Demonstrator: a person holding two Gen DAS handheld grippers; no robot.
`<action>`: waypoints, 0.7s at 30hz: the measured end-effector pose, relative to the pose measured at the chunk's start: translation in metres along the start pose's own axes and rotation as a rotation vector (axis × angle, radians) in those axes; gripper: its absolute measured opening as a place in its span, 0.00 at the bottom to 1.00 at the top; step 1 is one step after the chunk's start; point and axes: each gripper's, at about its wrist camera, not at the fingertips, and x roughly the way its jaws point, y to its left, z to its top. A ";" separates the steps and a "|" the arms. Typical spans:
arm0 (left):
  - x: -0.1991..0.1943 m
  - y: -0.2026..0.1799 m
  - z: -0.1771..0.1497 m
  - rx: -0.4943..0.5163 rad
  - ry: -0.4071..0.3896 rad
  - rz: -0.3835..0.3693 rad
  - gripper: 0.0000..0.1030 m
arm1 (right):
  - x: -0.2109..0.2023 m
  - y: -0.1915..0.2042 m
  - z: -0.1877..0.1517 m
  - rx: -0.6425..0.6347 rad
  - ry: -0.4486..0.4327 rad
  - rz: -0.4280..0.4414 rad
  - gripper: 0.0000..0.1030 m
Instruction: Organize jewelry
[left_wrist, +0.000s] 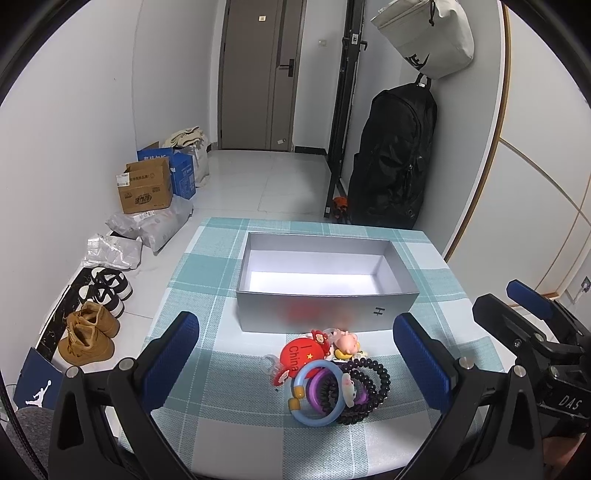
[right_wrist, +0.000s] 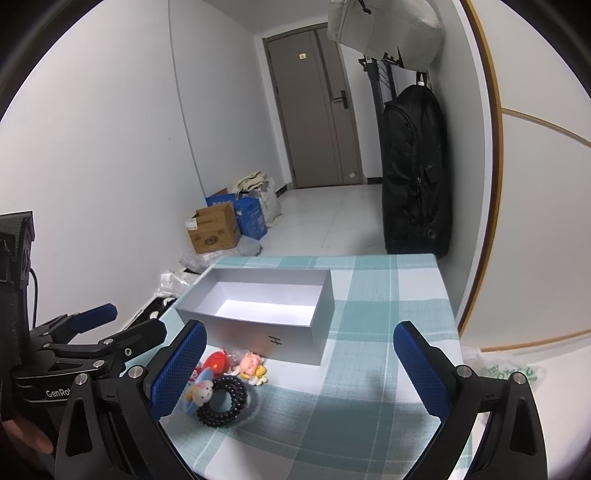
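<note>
A pile of jewelry lies on the checked tablecloth (left_wrist: 229, 417) in front of an empty grey box (left_wrist: 325, 273): a blue ring bracelet (left_wrist: 317, 395), a black bead bracelet (left_wrist: 369, 384), a red "China" charm (left_wrist: 301, 356) and a pink doll charm (left_wrist: 347, 341). My left gripper (left_wrist: 295, 365) is open, its fingers on either side of the pile, above it. My right gripper (right_wrist: 299, 373) is open and empty, to the right of the pile; the black bead bracelet (right_wrist: 223, 402), doll charm (right_wrist: 251, 365) and box (right_wrist: 266, 306) show there.
Shoes (left_wrist: 92, 332), cardboard boxes (left_wrist: 146, 188) and plastic bags (left_wrist: 155, 225) lie on the floor left of the table. A black bag (left_wrist: 395, 158) hangs on the wall behind. The right gripper shows at the right edge in the left wrist view (left_wrist: 535, 332).
</note>
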 end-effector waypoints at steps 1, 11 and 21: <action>0.000 0.000 0.000 -0.001 0.001 -0.002 0.99 | 0.000 0.000 0.001 0.001 0.001 0.001 0.99; 0.009 0.010 -0.001 -0.039 0.061 -0.057 0.99 | 0.010 0.001 0.000 0.001 0.073 0.024 0.99; 0.029 0.064 -0.006 -0.237 0.194 -0.096 0.99 | 0.036 0.016 -0.016 -0.015 0.241 0.192 0.85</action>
